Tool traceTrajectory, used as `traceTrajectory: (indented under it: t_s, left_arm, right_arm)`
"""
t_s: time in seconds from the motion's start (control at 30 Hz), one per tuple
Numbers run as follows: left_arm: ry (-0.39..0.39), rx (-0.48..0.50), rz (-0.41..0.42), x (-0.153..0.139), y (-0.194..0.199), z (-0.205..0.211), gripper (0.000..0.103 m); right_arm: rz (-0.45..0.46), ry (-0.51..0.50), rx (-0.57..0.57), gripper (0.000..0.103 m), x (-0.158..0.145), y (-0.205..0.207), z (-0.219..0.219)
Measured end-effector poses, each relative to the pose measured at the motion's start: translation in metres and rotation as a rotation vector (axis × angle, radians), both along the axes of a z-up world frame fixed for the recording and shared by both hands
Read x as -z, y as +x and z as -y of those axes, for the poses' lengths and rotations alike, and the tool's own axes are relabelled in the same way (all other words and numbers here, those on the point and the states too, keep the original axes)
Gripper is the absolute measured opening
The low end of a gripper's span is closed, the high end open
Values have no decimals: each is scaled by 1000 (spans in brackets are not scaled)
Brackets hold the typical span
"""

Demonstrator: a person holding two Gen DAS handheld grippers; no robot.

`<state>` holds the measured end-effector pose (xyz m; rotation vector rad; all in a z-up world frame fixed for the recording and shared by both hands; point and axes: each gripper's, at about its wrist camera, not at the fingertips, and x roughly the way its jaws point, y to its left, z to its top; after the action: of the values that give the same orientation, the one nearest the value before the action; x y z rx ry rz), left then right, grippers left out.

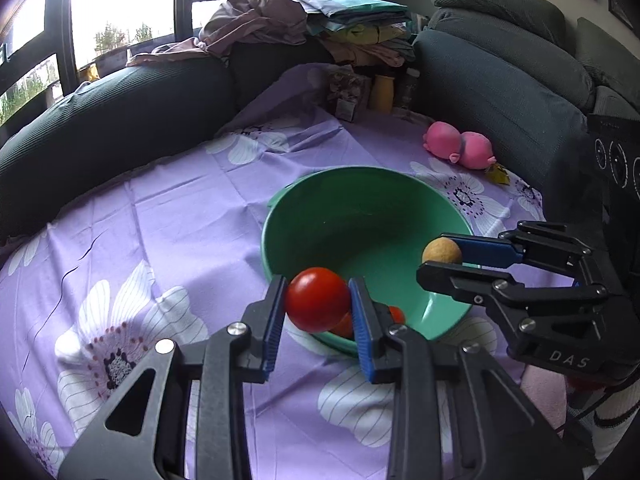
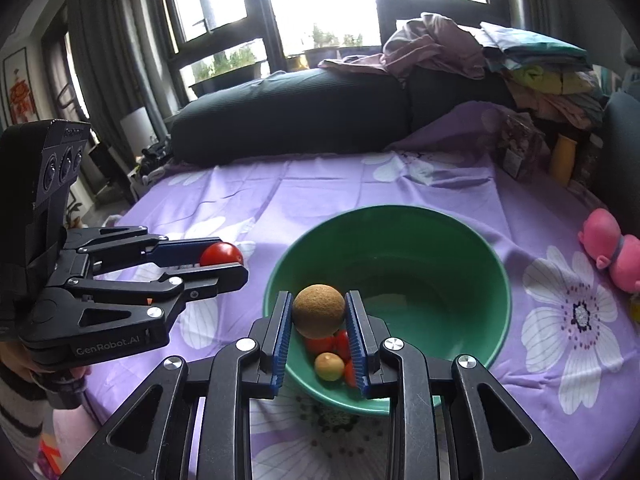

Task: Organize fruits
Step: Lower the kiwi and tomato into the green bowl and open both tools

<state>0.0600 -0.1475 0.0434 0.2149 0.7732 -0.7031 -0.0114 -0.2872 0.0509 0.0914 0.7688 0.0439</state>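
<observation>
My left gripper [image 1: 318,300] is shut on a red tomato [image 1: 317,299] and holds it just above the near-left rim of the green bowl [image 1: 360,216]. It also shows in the right wrist view [image 2: 224,260] with the tomato [image 2: 221,254], left of the bowl [image 2: 420,240]. My right gripper [image 2: 319,312] is shut on a round brown fruit [image 2: 319,311] over the bowl's near side; it appears in the left wrist view [image 1: 442,258] with the brown fruit [image 1: 442,253]. Inside the bowl lie small red tomatoes [image 2: 322,344] and a yellowish fruit [image 2: 329,366].
The bowl stands on a purple flowered cloth [image 1: 160,248]. A pink pig toy [image 1: 460,144] lies at the far right. Dark sofa cushions [image 1: 100,120] ring the surface, with piled clothes [image 1: 320,24] and a yellow bottle [image 1: 382,94] at the back.
</observation>
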Motion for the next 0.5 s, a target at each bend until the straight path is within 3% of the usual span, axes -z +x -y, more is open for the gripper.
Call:
traceTrajectory:
  t_s: [0.23,0.5]
  left_arm:
    - [56,38,-59,27,9,31,32]
    - [99,31,-81,40,14,36,33]
  right_arm:
    - [-61,-4,46,29,24,1,19]
    - [-94,1,57,29,34,0,25]
